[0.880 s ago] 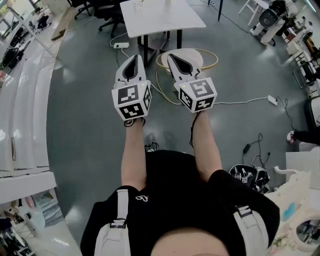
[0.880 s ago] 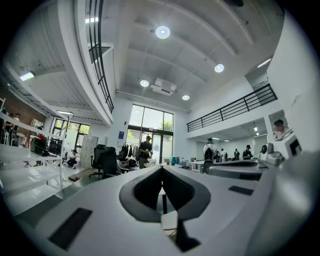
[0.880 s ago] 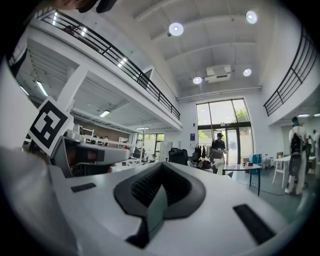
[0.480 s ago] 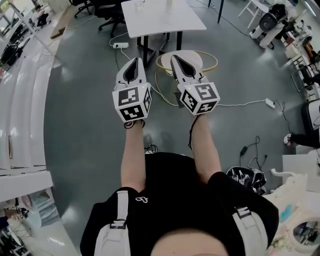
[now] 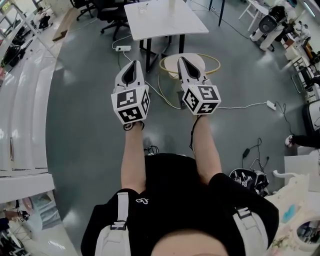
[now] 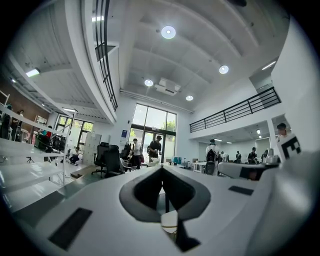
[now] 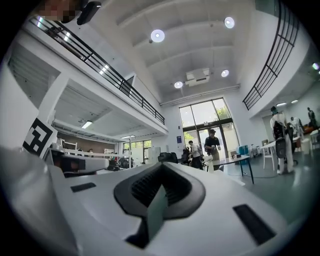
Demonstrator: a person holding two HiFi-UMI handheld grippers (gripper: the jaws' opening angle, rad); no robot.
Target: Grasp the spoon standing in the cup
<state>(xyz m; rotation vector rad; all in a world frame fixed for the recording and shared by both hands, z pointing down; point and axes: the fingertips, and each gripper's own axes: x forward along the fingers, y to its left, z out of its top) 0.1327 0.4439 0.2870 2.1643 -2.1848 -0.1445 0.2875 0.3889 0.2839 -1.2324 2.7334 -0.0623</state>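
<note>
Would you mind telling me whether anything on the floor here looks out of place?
A white cable trails loose across the floor to a power strip, and a hoop lies beside the table: possible trip hazards.

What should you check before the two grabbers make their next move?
1. Left gripper empty: ok.
2. Right gripper empty: ok.
3. Jaws open for grabbing: not ok, both pairs are together.
4. White rectangular table close enough: not ok, it stands ahead across the grey floor.
5. Spoon and cup found: cannot tell, the tabletop things are too small.
</note>
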